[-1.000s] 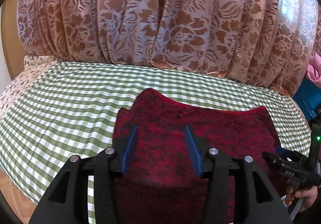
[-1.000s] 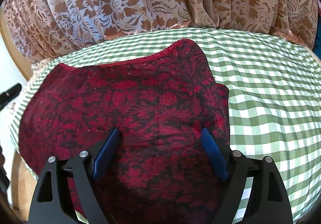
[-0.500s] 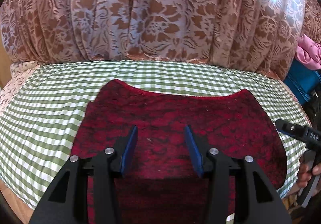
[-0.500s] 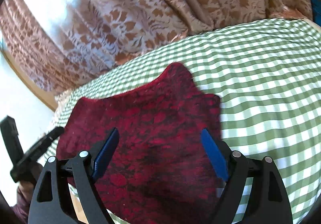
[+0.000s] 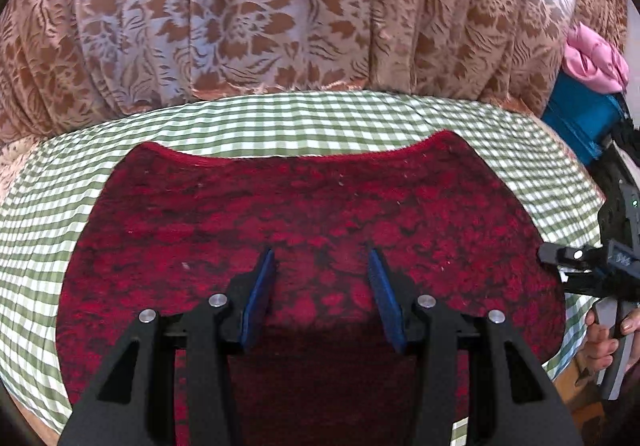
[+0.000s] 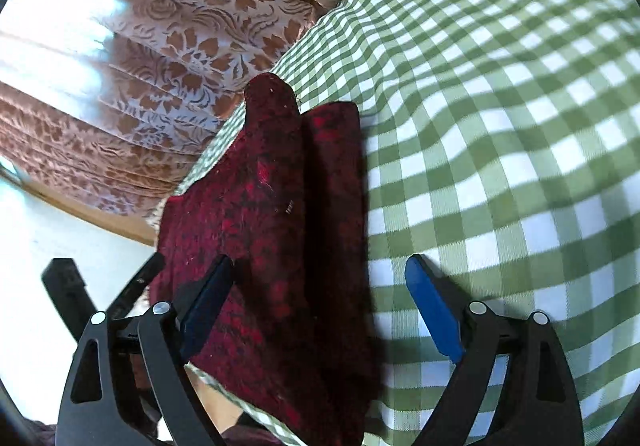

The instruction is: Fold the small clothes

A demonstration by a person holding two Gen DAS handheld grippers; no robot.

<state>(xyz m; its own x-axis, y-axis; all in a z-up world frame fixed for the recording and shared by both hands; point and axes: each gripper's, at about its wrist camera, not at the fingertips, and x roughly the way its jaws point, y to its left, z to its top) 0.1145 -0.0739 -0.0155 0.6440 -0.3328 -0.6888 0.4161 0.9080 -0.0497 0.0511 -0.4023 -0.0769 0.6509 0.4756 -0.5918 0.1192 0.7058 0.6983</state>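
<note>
Left gripper (image 5: 322, 288): jaws spread, nothing between them, poised over the middle of the red patterned garment (image 5: 312, 230). Right gripper (image 6: 318, 310): jaws spread wide, holding nothing, straddling the garment's right edge (image 6: 280, 230), left blue pad over red cloth, right pad over bare cover. Garment spread flat on the green-checked tabletop cover (image 5: 48, 206), curved hem toward the brown floral curtain (image 5: 260, 18). Far right: blue box (image 5: 580, 118), pink cloth (image 5: 596, 58).
</note>
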